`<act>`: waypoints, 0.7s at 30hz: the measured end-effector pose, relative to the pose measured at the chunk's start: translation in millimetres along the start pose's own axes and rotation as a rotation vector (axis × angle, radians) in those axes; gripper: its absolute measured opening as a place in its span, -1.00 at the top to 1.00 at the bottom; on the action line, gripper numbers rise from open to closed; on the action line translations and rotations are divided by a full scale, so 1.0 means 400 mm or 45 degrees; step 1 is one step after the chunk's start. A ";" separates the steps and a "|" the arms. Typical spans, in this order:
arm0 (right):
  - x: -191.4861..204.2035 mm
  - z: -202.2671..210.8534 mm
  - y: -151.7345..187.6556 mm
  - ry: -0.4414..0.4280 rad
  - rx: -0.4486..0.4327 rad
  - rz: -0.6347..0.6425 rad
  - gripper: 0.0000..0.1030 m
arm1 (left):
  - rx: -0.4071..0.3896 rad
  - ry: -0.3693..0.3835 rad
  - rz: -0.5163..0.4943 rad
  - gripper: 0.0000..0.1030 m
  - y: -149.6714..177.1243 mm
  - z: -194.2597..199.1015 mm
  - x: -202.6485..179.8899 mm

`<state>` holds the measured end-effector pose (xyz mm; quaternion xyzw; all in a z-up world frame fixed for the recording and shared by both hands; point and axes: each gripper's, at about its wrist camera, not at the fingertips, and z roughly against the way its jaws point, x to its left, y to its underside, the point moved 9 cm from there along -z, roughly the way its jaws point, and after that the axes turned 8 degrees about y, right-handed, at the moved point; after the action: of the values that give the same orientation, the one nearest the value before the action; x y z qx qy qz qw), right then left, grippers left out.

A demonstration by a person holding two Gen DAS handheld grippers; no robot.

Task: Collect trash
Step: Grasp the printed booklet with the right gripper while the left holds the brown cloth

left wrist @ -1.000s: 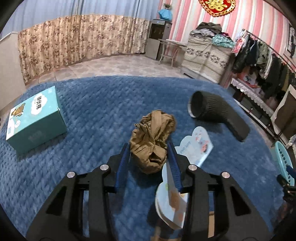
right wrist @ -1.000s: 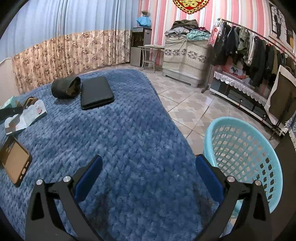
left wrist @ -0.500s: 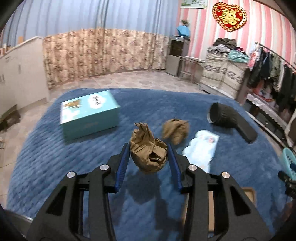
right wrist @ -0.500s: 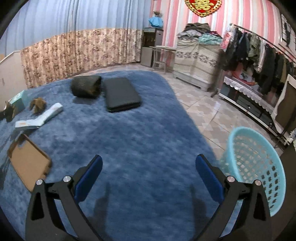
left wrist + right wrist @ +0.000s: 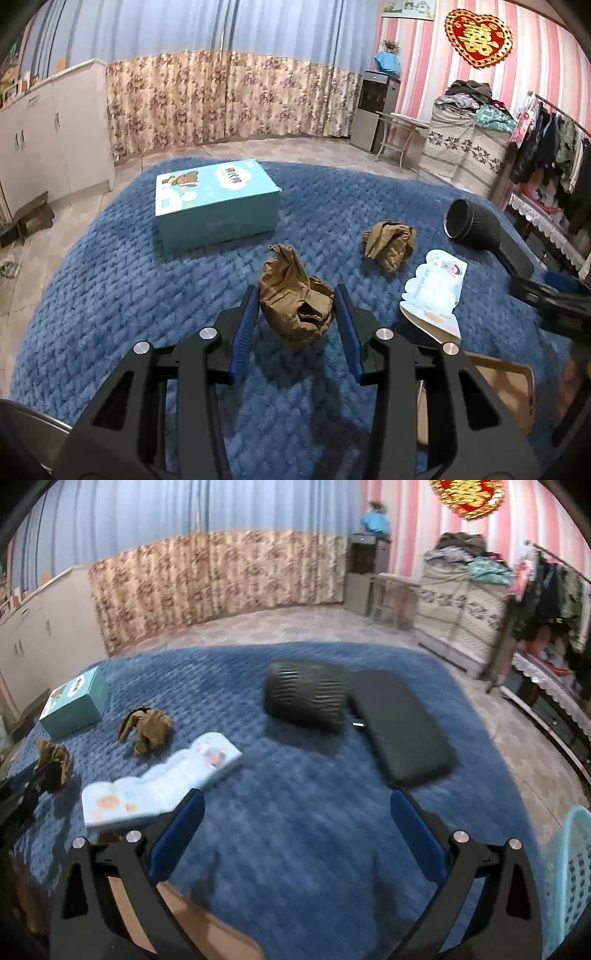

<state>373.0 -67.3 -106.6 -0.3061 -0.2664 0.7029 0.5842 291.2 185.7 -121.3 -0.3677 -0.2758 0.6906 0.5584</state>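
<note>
Left fingers (image 5: 295,314) clamping one of two paper wads (image 5: 295,312), right fingers (image 5: 295,834) spread, empty, one teal box (image 5: 218,203)

A plush, woven-textured blue blanket (image 5: 110,295) carries crumpled matt brown paper (image 5: 389,243), a smooth glossy teal cardboard box (image 5: 218,206) and a ribbed matt black tube (image 5: 476,225).

The turquoise laundry basket (image 5: 570,882) is cut off at the right edge of the right wrist view, only a slice of its mesh wall showing. That whole view is smeared, so the print on the illustrated packet (image 5: 162,781) can't be read. A brown cardboard piece (image 5: 508,384) slips behind the left hand-held gripper (image 5: 297,314), and the bottom of the crumpled brown paper (image 5: 295,306) it holds is in shadow.
</note>
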 end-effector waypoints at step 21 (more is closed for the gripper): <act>0.160 -0.130 -0.020 -0.199 0.128 0.150 0.47 | -0.074 -0.078 0.087 0.20 -0.064 -0.047 0.048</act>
<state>408.3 -2.1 -143.1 -0.2357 -0.2569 0.7701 0.5342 318.9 209.5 -115.7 -0.3717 -0.2999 0.7118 0.5149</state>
